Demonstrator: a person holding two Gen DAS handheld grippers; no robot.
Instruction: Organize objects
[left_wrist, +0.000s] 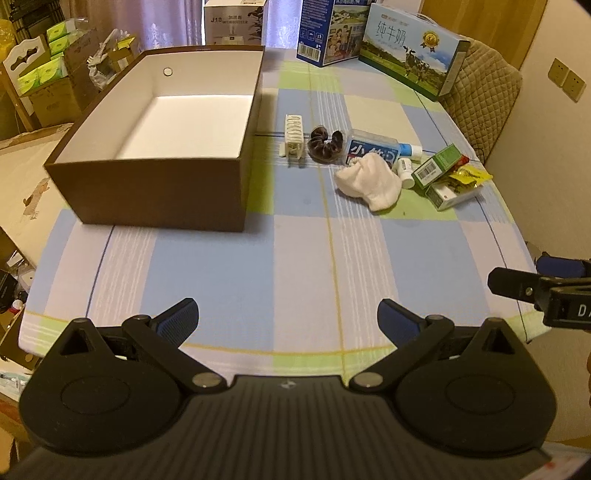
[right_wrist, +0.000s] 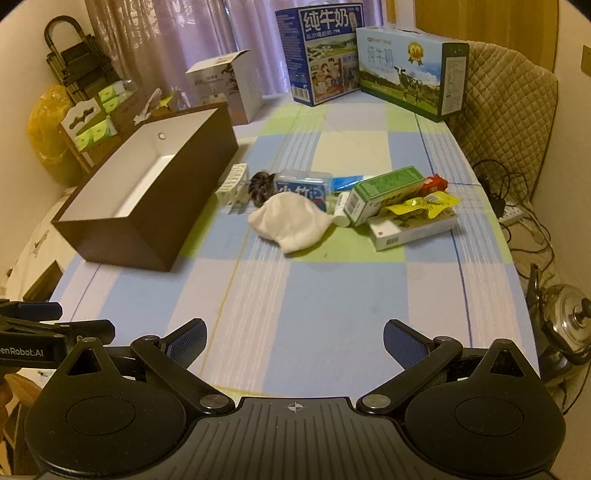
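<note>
An empty brown box (left_wrist: 162, 188) with a white inside stands at the table's left; it also shows in the right wrist view (right_wrist: 122, 236). To its right lies a loose pile: a white clip (left_wrist: 293, 134), a dark scrunchie (left_wrist: 325, 144), a blue packet (left_wrist: 371, 149), a white cloth (left_wrist: 369, 181) (right_wrist: 291, 221), a small white bottle (left_wrist: 404, 170), green medicine boxes (left_wrist: 439, 166) (right_wrist: 384, 194) and yellow snack packets (right_wrist: 424, 206). My left gripper (left_wrist: 288, 319) is open and empty over the near table edge. My right gripper (right_wrist: 294, 341) is open and empty beside it.
Two milk cartons (left_wrist: 410, 51) (right_wrist: 321, 51) stand at the table's far end. A padded chair (right_wrist: 509, 110) is at the far right. Cables and a power strip (right_wrist: 511, 216) lie right of the table, with a metal kettle (right_wrist: 565, 321). Shelves with tissue packs (left_wrist: 40, 70) stand left.
</note>
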